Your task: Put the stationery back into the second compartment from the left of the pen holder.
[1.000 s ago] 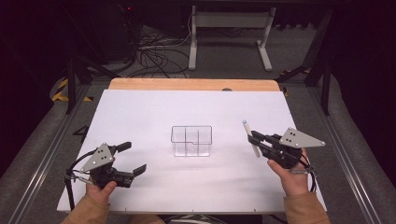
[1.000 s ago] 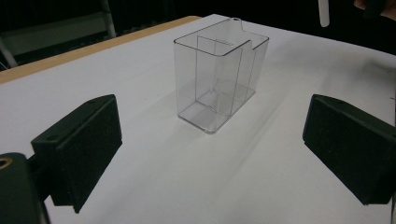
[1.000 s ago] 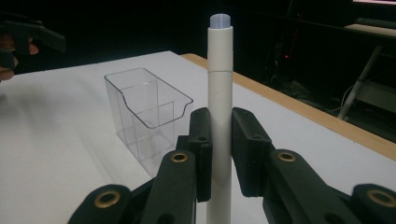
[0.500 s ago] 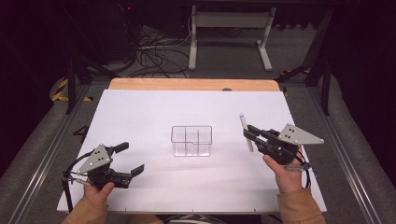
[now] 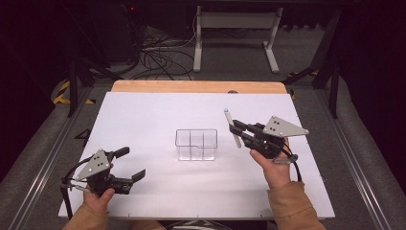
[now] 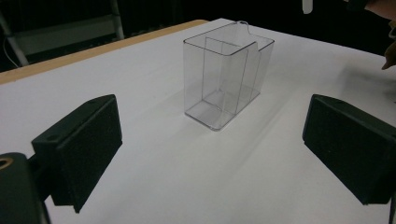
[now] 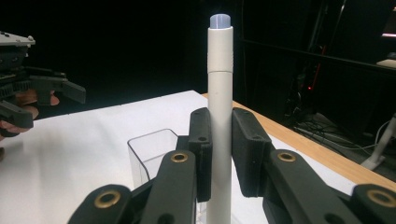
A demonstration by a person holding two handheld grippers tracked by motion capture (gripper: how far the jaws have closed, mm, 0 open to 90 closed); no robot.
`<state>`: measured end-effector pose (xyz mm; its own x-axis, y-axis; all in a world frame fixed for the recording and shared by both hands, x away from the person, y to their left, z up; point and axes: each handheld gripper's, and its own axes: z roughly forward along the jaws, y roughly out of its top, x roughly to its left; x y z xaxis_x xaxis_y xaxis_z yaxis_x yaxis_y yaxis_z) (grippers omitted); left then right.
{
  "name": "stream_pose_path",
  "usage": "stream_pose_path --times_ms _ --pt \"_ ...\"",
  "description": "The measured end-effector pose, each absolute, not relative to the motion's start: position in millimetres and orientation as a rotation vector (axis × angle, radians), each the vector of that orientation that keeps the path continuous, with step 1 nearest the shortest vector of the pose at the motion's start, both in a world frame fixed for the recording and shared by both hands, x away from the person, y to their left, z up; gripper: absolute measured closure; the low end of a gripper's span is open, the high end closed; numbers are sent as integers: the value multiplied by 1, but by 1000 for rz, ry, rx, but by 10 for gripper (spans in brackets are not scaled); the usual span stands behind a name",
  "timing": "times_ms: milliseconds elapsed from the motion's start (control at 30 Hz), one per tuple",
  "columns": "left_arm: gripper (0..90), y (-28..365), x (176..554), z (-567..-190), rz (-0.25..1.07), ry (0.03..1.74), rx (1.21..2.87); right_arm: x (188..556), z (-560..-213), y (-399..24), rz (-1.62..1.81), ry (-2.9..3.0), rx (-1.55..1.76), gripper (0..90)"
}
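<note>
A clear plastic box [image 5: 196, 144] with inner dividers stands in the middle of the white table [image 5: 158, 110]; it also shows in the left gripper view [image 6: 227, 74] and behind my right jaws [image 7: 152, 156]. My right gripper [image 5: 235, 128] is shut on a white marker [image 5: 231, 127] with a pale blue tip, held upright just right of the box. In the right gripper view the marker [image 7: 220, 112] rises between the pads. My left gripper [image 5: 129, 164] is open near the front left, its jaws [image 6: 219, 154] wide apart and pointing at the box with nothing between them.
A wooden strip [image 5: 196, 86] runs along the table's far edge. Beyond it lie cables [image 5: 158, 52] and a white metal stand [image 5: 234, 33] on the dark floor. Metal rails [image 5: 48, 158] flank the table on both sides.
My right gripper has carried the marker left and slightly up, closer to the clear box. The left gripper has stayed where it was.
</note>
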<state>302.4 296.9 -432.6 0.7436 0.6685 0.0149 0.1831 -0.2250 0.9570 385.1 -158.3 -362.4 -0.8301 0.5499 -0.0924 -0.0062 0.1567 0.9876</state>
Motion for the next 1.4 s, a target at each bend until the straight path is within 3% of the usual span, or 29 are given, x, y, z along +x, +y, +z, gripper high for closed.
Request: stream_pose_path --times_ms 1400 --pt "56 296 306 -434 501 658 1777 418 -378 -56 1831 2052 423 788"
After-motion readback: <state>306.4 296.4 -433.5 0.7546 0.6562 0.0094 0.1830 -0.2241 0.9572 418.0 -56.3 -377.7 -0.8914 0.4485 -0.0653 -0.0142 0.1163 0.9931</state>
